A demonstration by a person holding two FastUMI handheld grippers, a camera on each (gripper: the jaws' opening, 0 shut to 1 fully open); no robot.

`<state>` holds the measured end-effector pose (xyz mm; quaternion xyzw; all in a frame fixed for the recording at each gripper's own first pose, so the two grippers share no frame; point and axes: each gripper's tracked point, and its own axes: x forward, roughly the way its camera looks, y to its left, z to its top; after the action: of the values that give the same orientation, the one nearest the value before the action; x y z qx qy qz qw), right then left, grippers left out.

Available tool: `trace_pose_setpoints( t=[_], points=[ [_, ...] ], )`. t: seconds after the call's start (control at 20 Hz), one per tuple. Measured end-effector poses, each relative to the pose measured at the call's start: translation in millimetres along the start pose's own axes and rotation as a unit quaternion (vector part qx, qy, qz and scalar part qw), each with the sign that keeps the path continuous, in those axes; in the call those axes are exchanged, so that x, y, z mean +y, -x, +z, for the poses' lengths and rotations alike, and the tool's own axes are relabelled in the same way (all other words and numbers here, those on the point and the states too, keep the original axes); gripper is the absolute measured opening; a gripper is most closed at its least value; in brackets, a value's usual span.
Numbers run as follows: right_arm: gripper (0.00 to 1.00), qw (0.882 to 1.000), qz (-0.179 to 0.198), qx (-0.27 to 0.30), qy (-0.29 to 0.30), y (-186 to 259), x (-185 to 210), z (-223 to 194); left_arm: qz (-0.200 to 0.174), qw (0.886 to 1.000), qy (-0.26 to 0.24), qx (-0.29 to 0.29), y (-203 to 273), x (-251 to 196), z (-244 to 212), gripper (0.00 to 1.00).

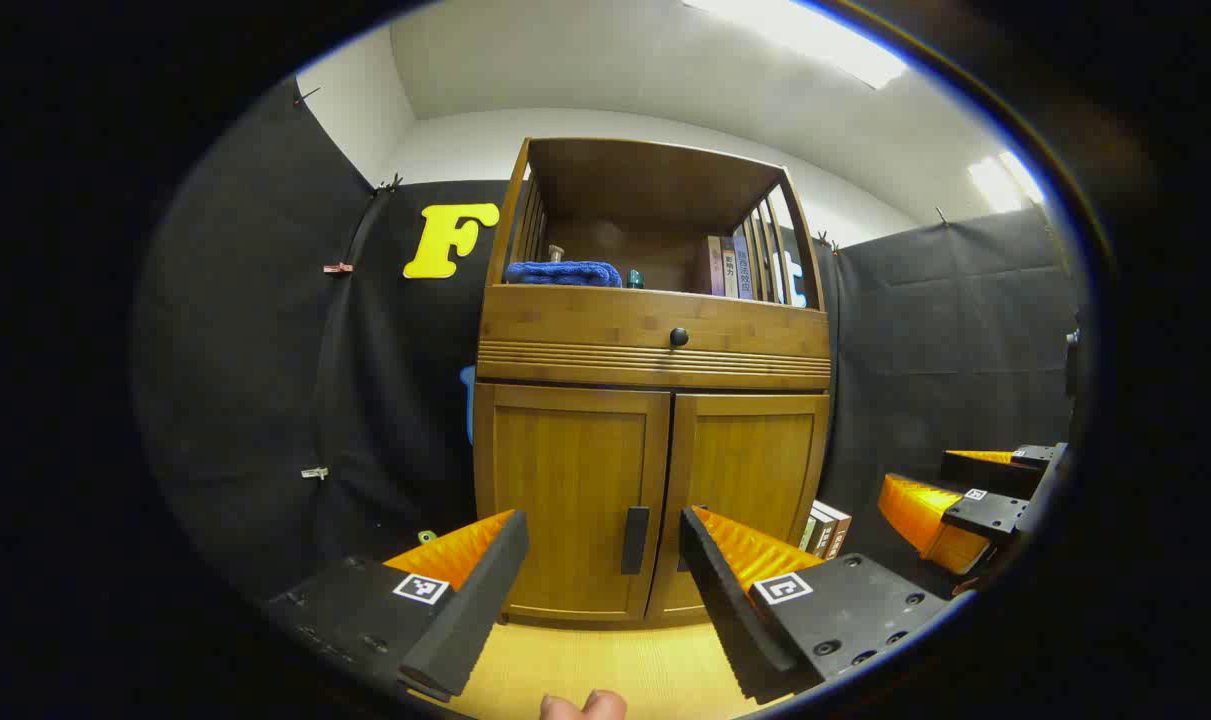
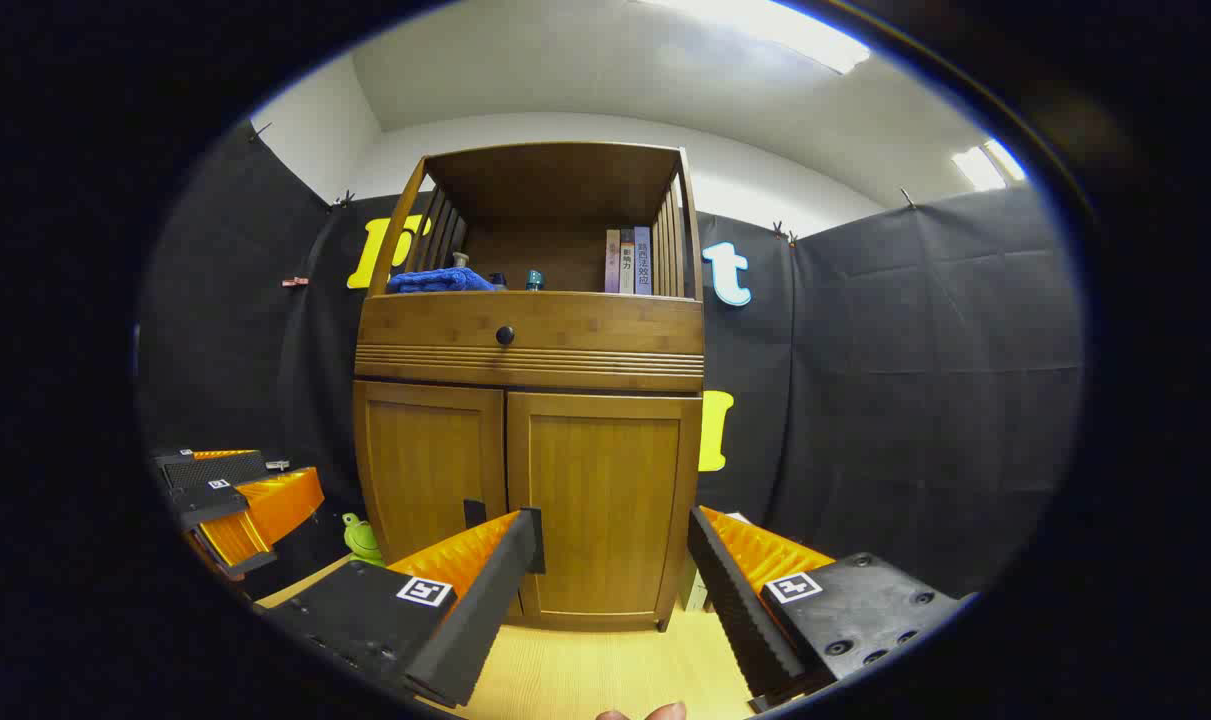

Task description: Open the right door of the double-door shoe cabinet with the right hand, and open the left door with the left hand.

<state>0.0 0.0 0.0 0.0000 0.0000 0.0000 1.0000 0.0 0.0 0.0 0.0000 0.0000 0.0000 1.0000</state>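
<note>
Right tongs (image 2: 615,570), lower centre of the right gripper view, gape empty before the closed right door (image 2: 605,500) of the shoe cabinet (image 2: 530,335). Left tongs (image 1: 600,570), equally spread and empty, frame the dark bar handle (image 1: 634,540) of the closed left door (image 1: 565,500) in the left gripper view. Advisable approach: centre each pair on its handle near the middle seam, close, and pull outward along the hinge arc. Panels are smooth, framed, bamboo-toned wood.
</note>
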Motion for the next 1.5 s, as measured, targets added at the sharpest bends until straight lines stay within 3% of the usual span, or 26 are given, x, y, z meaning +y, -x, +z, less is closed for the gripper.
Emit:
trace_pose_setpoints(
  t=[1.0, 1.5],
  points=[
    [0.98, 1.000, -0.016, 0.007, 0.000, -6.2, -9.0, -4.8, -0.002, 1.000, -0.013, -0.005, -5.0, 1.0, -1.3, 0.95],
    [0.98, 0.999, 0.040, 0.004, -0.002, -80.8, 49.7, -28.4, 0.002, 1.000, -0.022, -0.006, -10.5, 4.4, -8.4, 0.95]
  ],
)
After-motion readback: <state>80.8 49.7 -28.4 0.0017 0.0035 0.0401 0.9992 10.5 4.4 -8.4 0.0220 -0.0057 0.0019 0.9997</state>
